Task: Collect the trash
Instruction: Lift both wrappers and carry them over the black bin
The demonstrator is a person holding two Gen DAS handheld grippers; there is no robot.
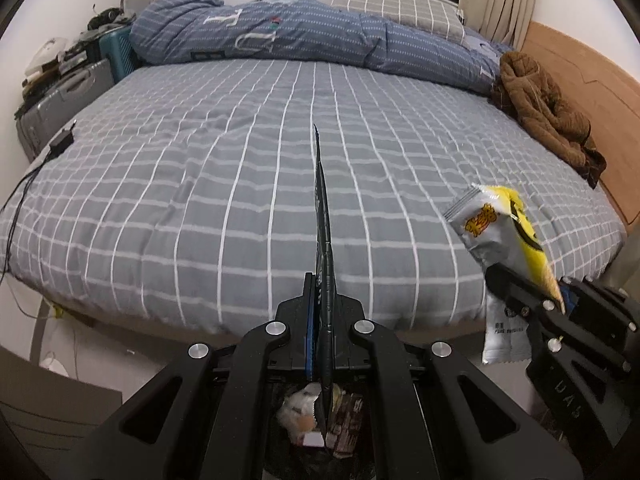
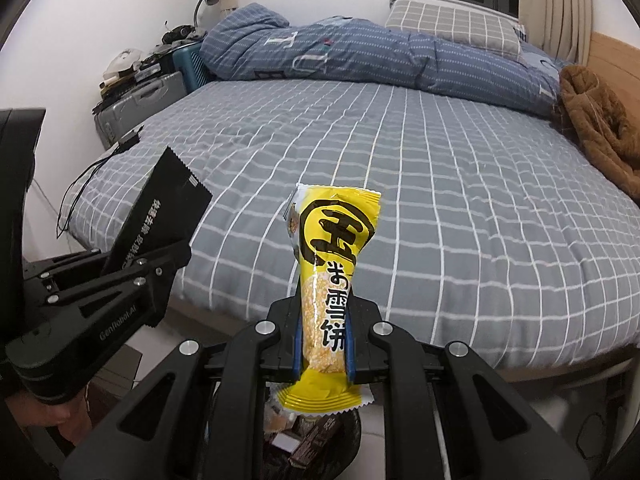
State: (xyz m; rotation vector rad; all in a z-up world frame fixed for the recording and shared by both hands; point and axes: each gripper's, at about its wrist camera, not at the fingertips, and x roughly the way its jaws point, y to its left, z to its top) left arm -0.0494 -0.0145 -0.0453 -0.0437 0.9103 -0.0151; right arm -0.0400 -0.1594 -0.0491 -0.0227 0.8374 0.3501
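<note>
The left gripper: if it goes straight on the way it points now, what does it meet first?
Probably the bed. The left gripper, shut on a black wrapper, points over the bed's near edge; nothing else lies ahead, though depth is unclear.

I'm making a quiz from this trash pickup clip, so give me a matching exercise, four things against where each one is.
Things:
1. black wrapper
2. yellow snack packet
3. brown garment
4. blue quilt

Places:
A. on the bed by the wooden headboard
B. in the left gripper
C. bunched along the bed's far side
D. in the right gripper

Pairs: 1-B, 2-D, 3-A, 4-C
</note>
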